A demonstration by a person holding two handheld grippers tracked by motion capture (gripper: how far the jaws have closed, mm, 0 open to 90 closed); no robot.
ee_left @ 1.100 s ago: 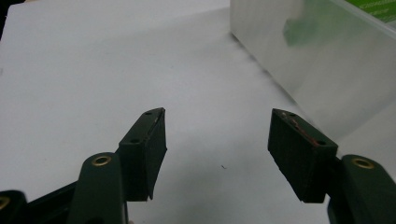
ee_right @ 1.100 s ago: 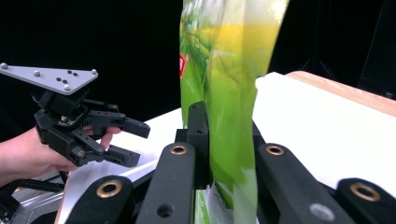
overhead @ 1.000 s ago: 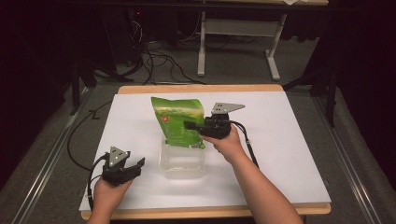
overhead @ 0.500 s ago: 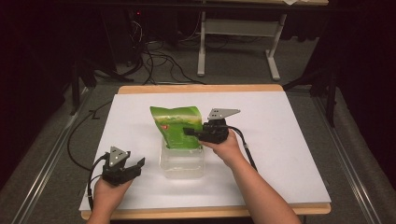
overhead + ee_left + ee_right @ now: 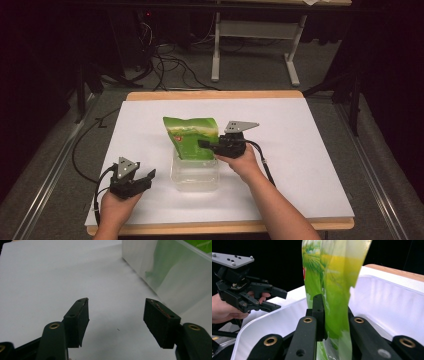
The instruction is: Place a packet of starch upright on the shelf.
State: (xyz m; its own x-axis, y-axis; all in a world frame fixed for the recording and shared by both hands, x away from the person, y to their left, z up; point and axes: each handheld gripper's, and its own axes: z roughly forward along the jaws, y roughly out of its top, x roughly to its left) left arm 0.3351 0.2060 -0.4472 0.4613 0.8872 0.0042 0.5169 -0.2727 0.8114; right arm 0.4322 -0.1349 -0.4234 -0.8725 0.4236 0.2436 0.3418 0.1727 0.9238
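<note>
1. Two grippers on the white table (image 5: 310, 150), and the right gripper (image 5: 206, 144) is the busy one: it is clenched on the green pouch (image 5: 192, 135), pinching it at its right edge.
2. Pouch position: it stands upright with its lower end down inside the clear plastic container (image 5: 196, 176), top well above the rim, leaning a little toward the far side of the table.
3. From the right gripper view, the pouch (image 5: 334, 290) is squeezed flat between the two black jaws, with the white inner wall of the container (image 5: 387, 307) curving behind and around them.
4. Over on the near left, the left gripper (image 5: 148, 179) rests low on the table in the person's left hand (image 5: 116, 210), just left of the container and apart from it.
5. Its jaws stand wide apart, released, with nothing between them; the left gripper view shows bare white tabletop in the gap (image 5: 116, 315).
6. Same view, upper right: the container's frosted wall (image 5: 170, 277) with a green tint of the pouch showing through it.
7. Right gripper view again: the left gripper (image 5: 277, 300) shows farther off at left, fingers (image 5: 263, 296) wrapped behind it.
</note>
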